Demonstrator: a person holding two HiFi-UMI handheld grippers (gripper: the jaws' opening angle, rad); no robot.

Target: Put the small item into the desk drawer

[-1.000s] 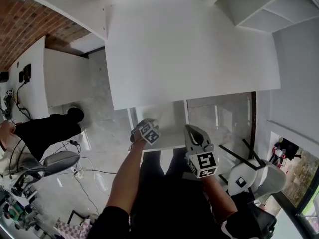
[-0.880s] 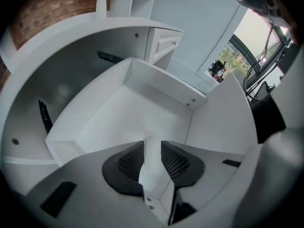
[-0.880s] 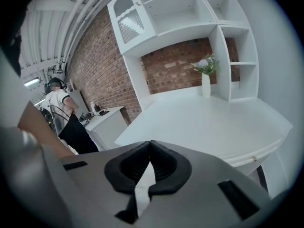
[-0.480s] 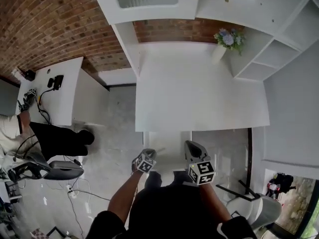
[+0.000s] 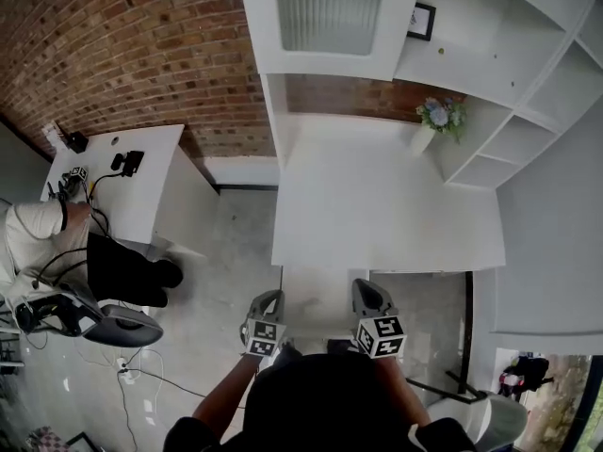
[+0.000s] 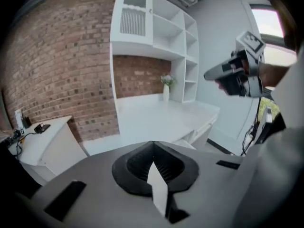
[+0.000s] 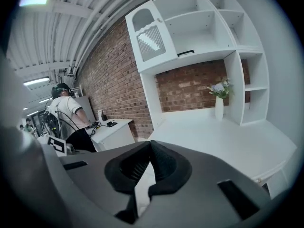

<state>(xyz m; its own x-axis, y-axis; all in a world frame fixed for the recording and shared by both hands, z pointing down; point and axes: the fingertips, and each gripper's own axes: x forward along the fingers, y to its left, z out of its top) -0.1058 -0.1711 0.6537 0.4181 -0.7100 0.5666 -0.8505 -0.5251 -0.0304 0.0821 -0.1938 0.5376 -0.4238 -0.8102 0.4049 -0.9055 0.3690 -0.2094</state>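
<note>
A white desk (image 5: 377, 205) stands before me with a bare top. Below its front edge a white drawer (image 5: 316, 299) shows between my two grippers; I cannot tell how far out it stands. My left gripper (image 5: 270, 297) hangs by the drawer's left side, and its own view shows the left gripper (image 6: 153, 142) shut with nothing in it. By the right side, the right gripper (image 5: 366, 286) is held close to my body. The right gripper (image 7: 150, 141) is shut and empty too. No small item is visible anywhere.
A vase of flowers (image 5: 435, 121) stands at the desk's back right, beside white shelves (image 5: 528, 149). At the left a person (image 5: 38, 234) works at a second white desk (image 5: 122, 177). An office chair (image 5: 104, 323) and cables lie on the floor there.
The head view has swung up and back, taking in the brick wall and upper cabinet. Both grippers have drawn back from the drawer toward my body; the left one left the drawer's edge.
</note>
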